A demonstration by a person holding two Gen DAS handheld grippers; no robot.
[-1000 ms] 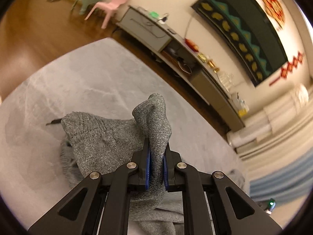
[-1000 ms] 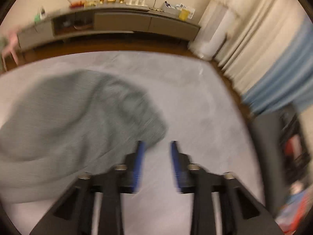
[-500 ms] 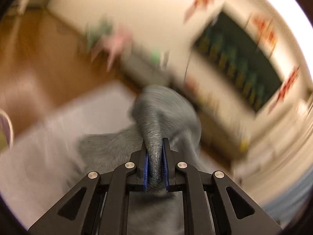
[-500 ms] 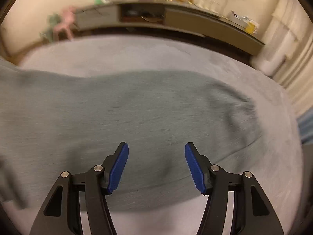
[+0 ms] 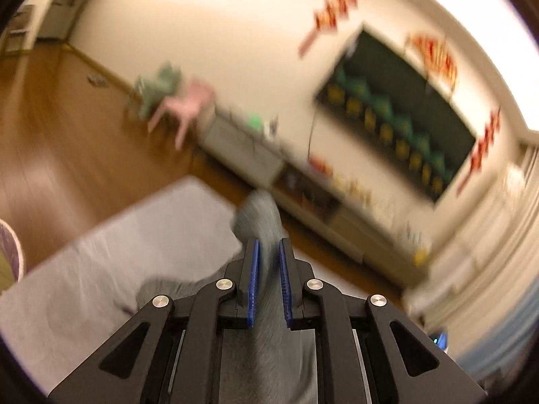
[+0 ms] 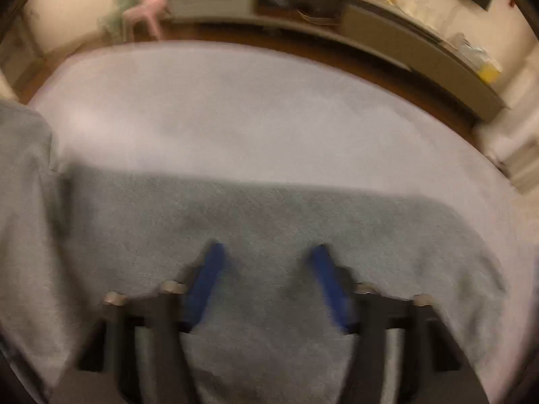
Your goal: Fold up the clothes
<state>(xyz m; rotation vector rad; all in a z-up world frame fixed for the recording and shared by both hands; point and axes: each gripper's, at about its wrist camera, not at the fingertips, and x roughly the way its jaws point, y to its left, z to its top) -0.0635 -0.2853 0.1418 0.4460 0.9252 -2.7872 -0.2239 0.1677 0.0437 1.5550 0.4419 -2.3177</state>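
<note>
Left gripper (image 5: pixel 268 252): blue pads nearly together, clamped on a fold of the grey knit garment (image 5: pixel 259 215). Fabric fills the gap between the pads, pokes out past the tips as a rounded hump, and hangs down behind the linkage to the frame bottom. Lower part of the cloth hidden by the black arms.

Right gripper (image 6: pixel 266 256): jaws spread wide, nothing between them. It sits over the garment (image 6: pixel 269 215), which is spread flat across the pale grey rug (image 6: pixel 235 107). Can't tell whether the fingertips touch the cloth or are just above it; whole view is motion-blurred and the finger bodies smear into the fabric. At left edge of that view a raised portion of the same garment is lifted up and cut off by the frame.

Beyond the cloth, rug runs to a wood floor (image 5: pixel 67 141). Past it, a low long TV cabinet (image 6: pixel 387 30) along the wall with small items on top, too blurred to identify. Pink kids' chair (image 5: pixel 188 104) and green kids' chair (image 5: pixel 156 89) side by side at the cabinet's end. On the wall above: dark panel (image 5: pixel 397 114) with teal and yellow pattern, red hangings around it, detail unreadable.
</note>
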